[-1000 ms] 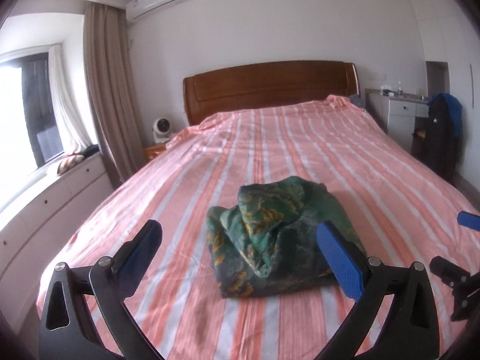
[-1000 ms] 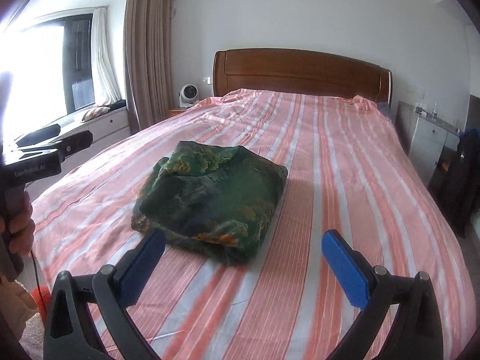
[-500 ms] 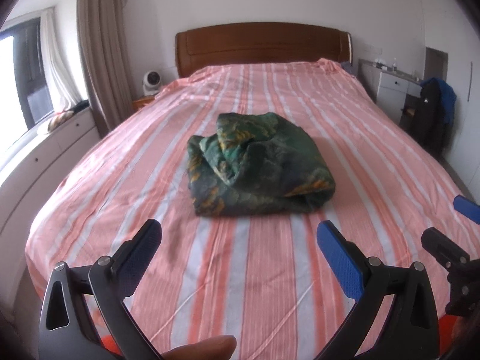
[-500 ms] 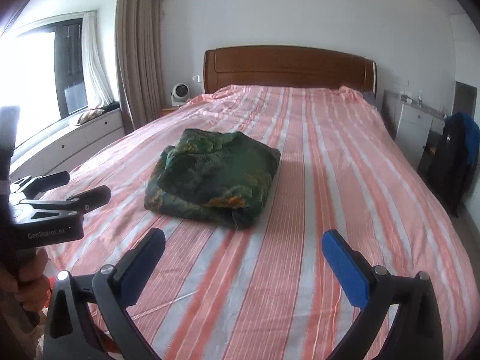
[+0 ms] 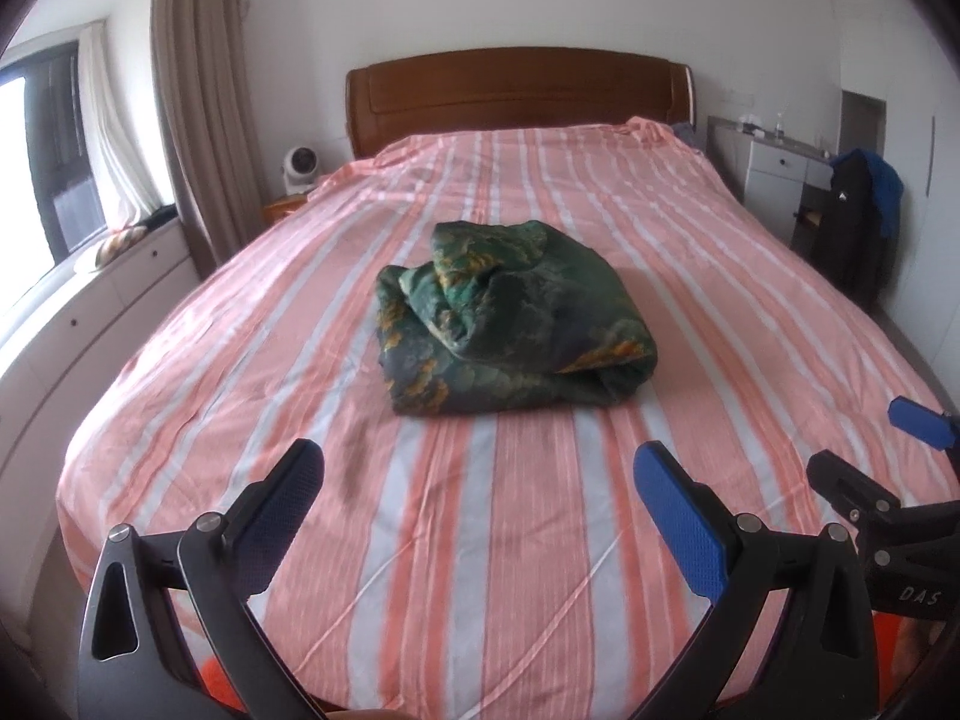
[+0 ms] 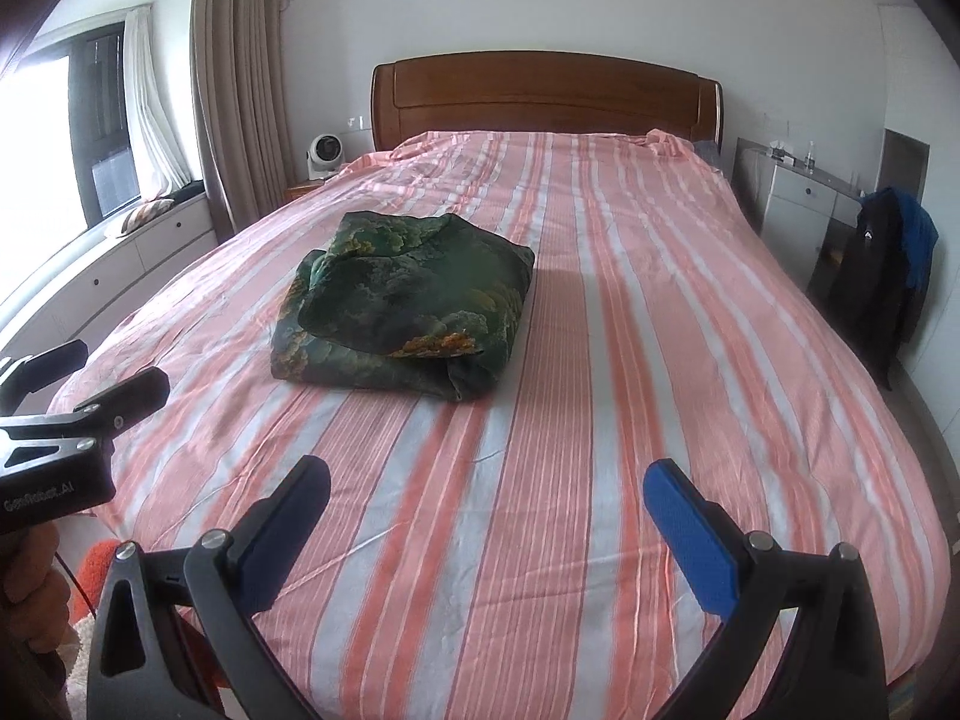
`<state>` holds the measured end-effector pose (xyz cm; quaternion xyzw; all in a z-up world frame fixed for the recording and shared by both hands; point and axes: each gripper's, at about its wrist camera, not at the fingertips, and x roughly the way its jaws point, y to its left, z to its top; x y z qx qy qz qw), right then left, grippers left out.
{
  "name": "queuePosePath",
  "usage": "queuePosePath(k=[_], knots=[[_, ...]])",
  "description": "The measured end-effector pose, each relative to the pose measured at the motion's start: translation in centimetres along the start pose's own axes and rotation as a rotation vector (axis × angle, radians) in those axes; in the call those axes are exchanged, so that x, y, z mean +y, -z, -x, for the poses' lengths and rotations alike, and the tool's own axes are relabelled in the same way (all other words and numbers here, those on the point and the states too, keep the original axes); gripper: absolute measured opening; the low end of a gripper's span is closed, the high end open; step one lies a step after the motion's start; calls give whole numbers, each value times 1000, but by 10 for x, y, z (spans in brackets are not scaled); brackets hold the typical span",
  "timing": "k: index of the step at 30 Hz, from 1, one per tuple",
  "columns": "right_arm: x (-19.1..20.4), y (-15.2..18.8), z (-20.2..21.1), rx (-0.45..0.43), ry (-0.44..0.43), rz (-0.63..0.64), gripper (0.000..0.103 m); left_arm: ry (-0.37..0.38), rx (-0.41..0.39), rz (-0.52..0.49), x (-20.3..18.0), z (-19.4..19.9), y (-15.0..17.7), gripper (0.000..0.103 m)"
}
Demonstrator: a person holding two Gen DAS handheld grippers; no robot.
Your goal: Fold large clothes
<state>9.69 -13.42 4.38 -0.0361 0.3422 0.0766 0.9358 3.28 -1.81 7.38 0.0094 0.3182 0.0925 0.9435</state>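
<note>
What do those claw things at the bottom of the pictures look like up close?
Each is a handheld gripper: left gripper and right gripper alike. Two black angled metal arms with silver rivets and triangular cut-outs carry flat blue textured pads. From the side, white lettering marks the black bodies. A thin red cable hangs below one handle.

Left gripper (image 5: 477, 483), seen from its own wrist camera: both blue-padded fingers (image 5: 681, 525) spread wide with nothing between them, held above the foot end of the bed (image 5: 750, 324) and aimed toward the headboard. Right gripper (image 6: 486, 498), likewise spread wide and holding nothing, is level with the left one over the same foot end, on its right side. In the right wrist view the left gripper's black body shows at the left edge, with the person's left hand (image 6: 30, 564) wrapped around its handle.
</note>
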Motion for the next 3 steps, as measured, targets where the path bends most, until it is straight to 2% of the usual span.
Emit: queuePosePath(k=[3], knots=[[1,1,1,0,-8,0,103,-38,-27,-12,-3,2,2,103]])
